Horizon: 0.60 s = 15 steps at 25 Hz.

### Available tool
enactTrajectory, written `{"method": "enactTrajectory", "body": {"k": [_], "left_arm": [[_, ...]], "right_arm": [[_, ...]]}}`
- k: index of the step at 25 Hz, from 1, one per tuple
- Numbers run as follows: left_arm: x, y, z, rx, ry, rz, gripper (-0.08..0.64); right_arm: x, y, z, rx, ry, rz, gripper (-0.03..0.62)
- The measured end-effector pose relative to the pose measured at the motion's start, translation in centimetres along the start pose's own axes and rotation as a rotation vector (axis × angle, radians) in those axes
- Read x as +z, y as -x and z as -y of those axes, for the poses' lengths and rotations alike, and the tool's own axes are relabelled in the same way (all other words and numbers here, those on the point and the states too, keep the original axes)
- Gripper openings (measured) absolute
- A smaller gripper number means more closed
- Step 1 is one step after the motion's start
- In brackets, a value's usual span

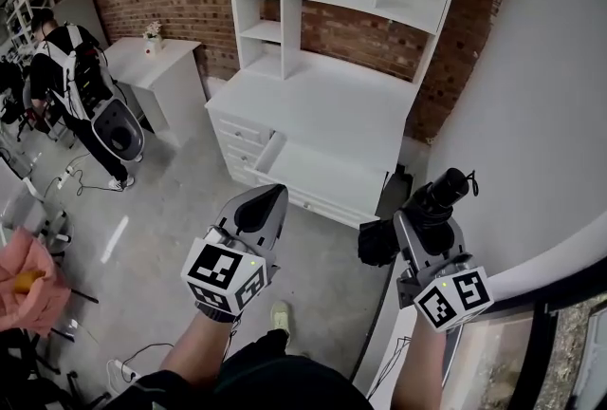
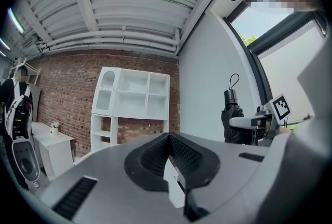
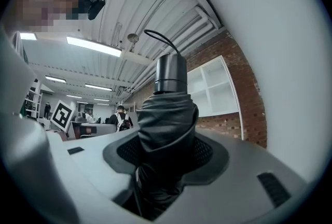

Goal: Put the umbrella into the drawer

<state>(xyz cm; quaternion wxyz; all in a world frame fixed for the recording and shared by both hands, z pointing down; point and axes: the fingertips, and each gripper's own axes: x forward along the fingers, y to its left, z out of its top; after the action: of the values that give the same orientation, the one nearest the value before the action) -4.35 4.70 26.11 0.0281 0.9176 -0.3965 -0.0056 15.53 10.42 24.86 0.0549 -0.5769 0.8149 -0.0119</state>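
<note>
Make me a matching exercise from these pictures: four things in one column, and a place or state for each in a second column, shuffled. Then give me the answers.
Column one
1. umbrella
2. drawer
3. left gripper
4. flowers

Column two
A. pulled open in the white cabinet
B. standing on the small white side table
C. jaws together, nothing held
D. black, folded, clamped in the right gripper

Pairs: 1-D, 2-A, 3-C, 4-B

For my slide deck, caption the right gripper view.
Right gripper clamps a folded black umbrella, white shelf unit and brick wall beyond.
</note>
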Motion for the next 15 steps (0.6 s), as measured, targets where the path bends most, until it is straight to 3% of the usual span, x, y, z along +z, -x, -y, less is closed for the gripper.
{"method": "enactTrajectory", "body": {"k": [15], "left_arm": [[-1.7,-14.2,-12.3,-0.064,0.012,-0.017,0.006]], "right_arm": [[-3.6,-17.2,5.5,-0.029,-0.003,-0.059,0.195]]}}
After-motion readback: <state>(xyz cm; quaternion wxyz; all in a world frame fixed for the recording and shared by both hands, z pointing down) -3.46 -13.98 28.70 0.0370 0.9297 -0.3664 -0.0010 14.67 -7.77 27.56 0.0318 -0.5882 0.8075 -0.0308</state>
